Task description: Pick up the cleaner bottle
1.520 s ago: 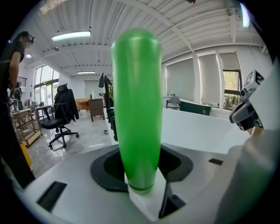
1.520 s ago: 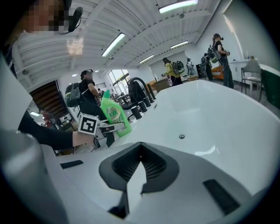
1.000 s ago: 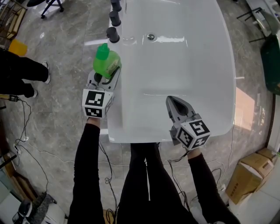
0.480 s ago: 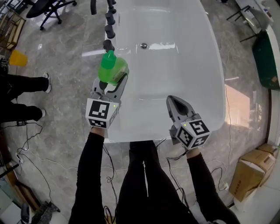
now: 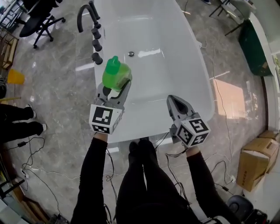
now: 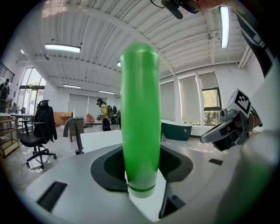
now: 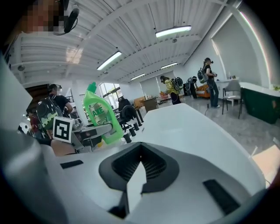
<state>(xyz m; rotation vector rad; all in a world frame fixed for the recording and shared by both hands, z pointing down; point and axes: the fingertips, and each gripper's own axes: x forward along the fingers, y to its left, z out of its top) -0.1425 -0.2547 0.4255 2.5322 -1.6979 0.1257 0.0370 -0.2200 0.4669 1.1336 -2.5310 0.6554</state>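
Observation:
The cleaner bottle (image 5: 117, 75) is bright green with a green cap. My left gripper (image 5: 118, 86) is shut on it and holds it upright in the air over the left rim of the white bathtub (image 5: 175, 52). In the left gripper view the bottle (image 6: 140, 118) stands between the jaws and fills the middle. From the right gripper view the bottle (image 7: 101, 117) shows its label, with the left gripper (image 7: 87, 131) under it. My right gripper (image 5: 171, 99) hovers over the tub's near end, shut and holding nothing.
A black faucet (image 5: 83, 13) and black knobs (image 5: 97, 57) line the tub's left rim. An office chair (image 5: 39, 22) stands at the far left, cardboard boxes (image 5: 253, 162) at the right. Another person's legs (image 5: 17, 122) are at the left. Cables lie on the marble floor.
Both grippers have risen. The green bottle has gone up with the left gripper and now hangs higher above the tub's rim.

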